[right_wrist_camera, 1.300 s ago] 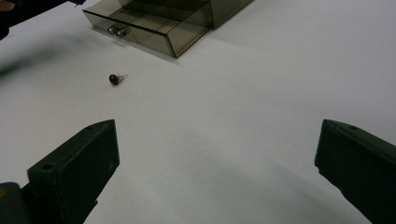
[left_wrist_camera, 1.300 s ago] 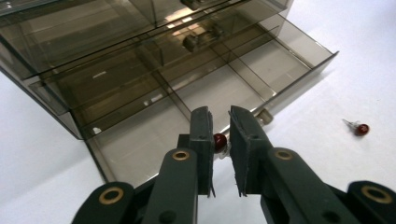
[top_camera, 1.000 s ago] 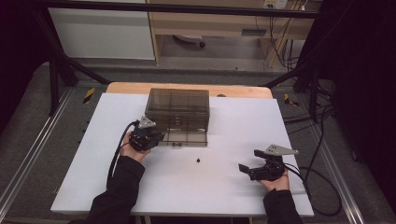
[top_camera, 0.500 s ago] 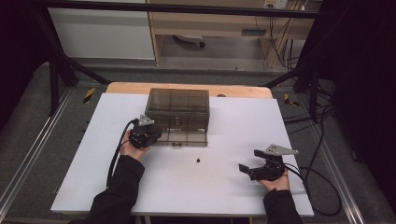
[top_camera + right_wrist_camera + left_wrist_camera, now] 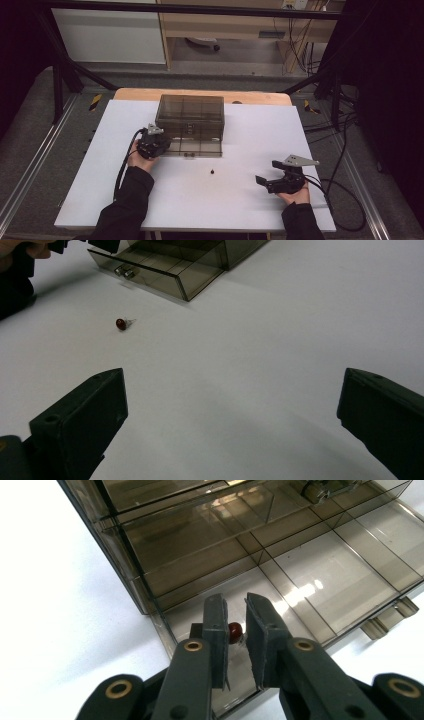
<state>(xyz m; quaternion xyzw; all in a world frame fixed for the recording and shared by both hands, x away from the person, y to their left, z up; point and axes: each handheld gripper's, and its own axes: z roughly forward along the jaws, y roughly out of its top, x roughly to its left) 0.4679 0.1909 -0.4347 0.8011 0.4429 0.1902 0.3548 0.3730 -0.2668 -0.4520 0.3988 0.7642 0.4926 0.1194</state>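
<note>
The left hand-held gripper (image 5: 235, 645) is pinching a little red bulb (image 5: 235, 629) right over the open drawer (image 5: 320, 575) to drop it inside, while the right hand-held gripper (image 5: 232, 425) is waiting, spread wide, with another bulb (image 5: 121, 323) lying ahead on the desk (image 5: 280, 355).

The left gripper (image 5: 159, 143), held in a dark-sleeved left hand (image 5: 141, 161), pointed forward with its jaws nearly together. The right gripper (image 5: 264, 180), in the right hand (image 5: 295, 196), lay level, jaws spread wide, pointing left.
</note>
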